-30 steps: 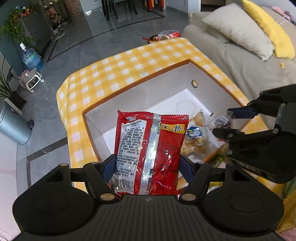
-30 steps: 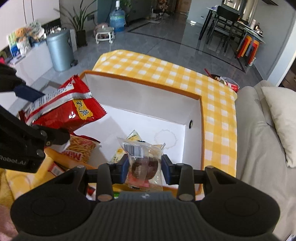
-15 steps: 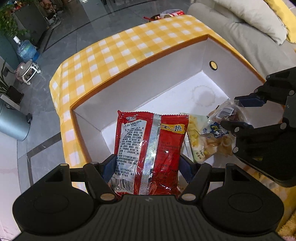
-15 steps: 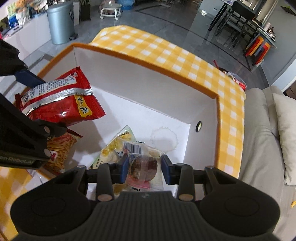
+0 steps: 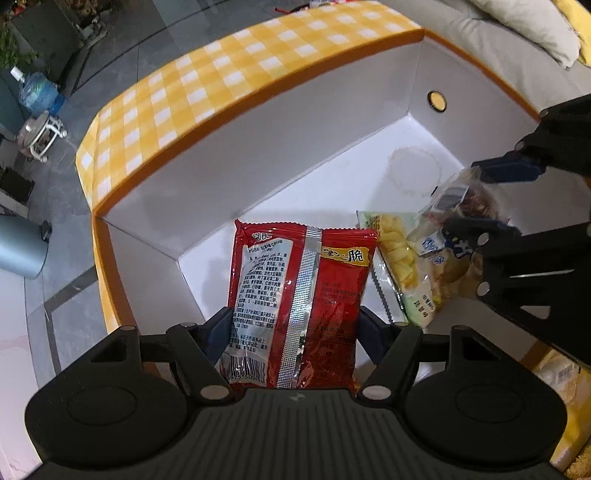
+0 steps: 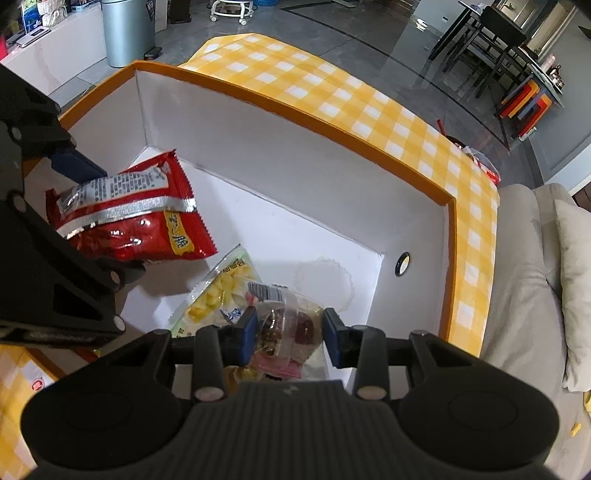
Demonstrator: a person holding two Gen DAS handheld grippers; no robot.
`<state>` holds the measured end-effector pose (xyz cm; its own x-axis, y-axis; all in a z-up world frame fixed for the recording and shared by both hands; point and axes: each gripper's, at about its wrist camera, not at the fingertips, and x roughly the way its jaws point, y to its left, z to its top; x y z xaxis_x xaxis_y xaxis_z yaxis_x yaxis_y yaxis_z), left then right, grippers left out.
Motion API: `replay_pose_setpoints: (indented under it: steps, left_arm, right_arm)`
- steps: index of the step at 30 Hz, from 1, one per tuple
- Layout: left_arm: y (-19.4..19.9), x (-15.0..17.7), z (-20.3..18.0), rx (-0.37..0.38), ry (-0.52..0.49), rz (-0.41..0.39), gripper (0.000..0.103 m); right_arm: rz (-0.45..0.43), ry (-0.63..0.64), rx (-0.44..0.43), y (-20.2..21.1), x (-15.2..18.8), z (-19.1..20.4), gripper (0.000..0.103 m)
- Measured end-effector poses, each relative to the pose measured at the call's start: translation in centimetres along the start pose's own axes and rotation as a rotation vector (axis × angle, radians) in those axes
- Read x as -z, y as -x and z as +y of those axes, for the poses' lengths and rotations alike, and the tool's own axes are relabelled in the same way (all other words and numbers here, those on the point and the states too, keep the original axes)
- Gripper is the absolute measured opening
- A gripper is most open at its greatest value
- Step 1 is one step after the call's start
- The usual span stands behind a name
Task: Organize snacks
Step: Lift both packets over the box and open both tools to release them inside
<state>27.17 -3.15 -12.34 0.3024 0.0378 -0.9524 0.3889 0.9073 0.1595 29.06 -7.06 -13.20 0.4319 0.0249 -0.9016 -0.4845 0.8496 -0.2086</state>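
Observation:
My left gripper (image 5: 293,328) is shut on a red snack bag (image 5: 299,295) and holds it inside the big white box (image 5: 258,147) with an orange rim, above its floor. The bag also shows in the right wrist view (image 6: 129,218). My right gripper (image 6: 290,334) is shut on a clear packet with a dark pastry (image 6: 286,325), held low in the same box (image 6: 295,173); it shows in the left wrist view (image 5: 469,199). A yellow-green snack bag (image 5: 402,266) lies on the box floor under that packet, also in the right wrist view (image 6: 218,295).
The box stands on a yellow checked cloth (image 6: 332,92). A grey sofa with cushions (image 6: 535,280) is to the right. A metal bin (image 6: 125,33) and a water bottle (image 5: 37,92) stand on the tiled floor beyond. More snacks lie outside the box (image 5: 561,376).
Both grippers have moved forward and down into the box with their snacks. The box walls now fill both views.

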Motion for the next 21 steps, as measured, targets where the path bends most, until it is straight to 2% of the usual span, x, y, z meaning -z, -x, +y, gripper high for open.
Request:
replay_pose_setpoints:
  steps: [11,16,21]
  left_arm:
    - [-0.5,0.2,0.2,0.016,-0.012,0.004,0.086]
    - [0.3,0.7,0.3,0.020,-0.004,-0.022,0.088]
    - [1.4,0.9,0.7,0.020,0.008,-0.051,0.088]
  right_arm:
    - [0.008,-0.010,-0.014,0.0,-0.2,-0.2,0.039]
    - [-0.003,-0.012,-0.012,0.3,-0.3,-0.1,0.053]
    - [-0.018,-0.009,-0.007,1.2,-0.1,0.2,0.058]
